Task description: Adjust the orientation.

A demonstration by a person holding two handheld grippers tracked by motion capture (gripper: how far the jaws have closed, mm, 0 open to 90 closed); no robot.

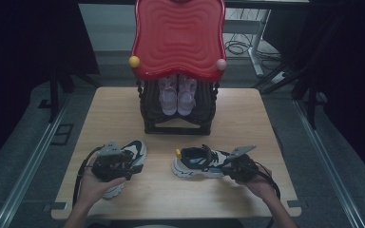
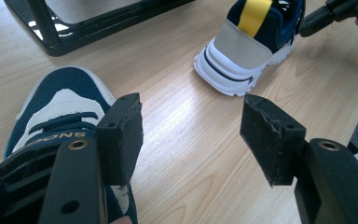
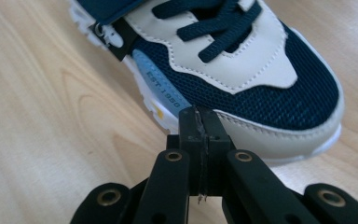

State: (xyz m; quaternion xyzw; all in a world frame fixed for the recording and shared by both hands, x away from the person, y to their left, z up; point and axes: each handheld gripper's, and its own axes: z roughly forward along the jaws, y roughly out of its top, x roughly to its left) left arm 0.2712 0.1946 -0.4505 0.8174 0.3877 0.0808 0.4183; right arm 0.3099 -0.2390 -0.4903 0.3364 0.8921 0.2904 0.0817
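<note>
Right fingers (image 3: pixel 199 122) pressed together at toe of right shoe (image 1: pixel 197 163) near desk's (image 1: pixel 123 109) front edge; left fingers (image 2: pixel 193 135) spread beside left shoe (image 1: pixel 126 159); best nudged slowly, toe kept square, toward rack (image 1: pixel 178 114).

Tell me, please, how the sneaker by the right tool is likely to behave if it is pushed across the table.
The right sneaker would probably slide rather than tip, since it sits flat on a broad white sole on the smooth wooden table. Its mesh upper looks soft, so the shut right tool, pressing at the toe edge, may dent it slightly. Pushed off-centre, it would likely swivel.
</note>
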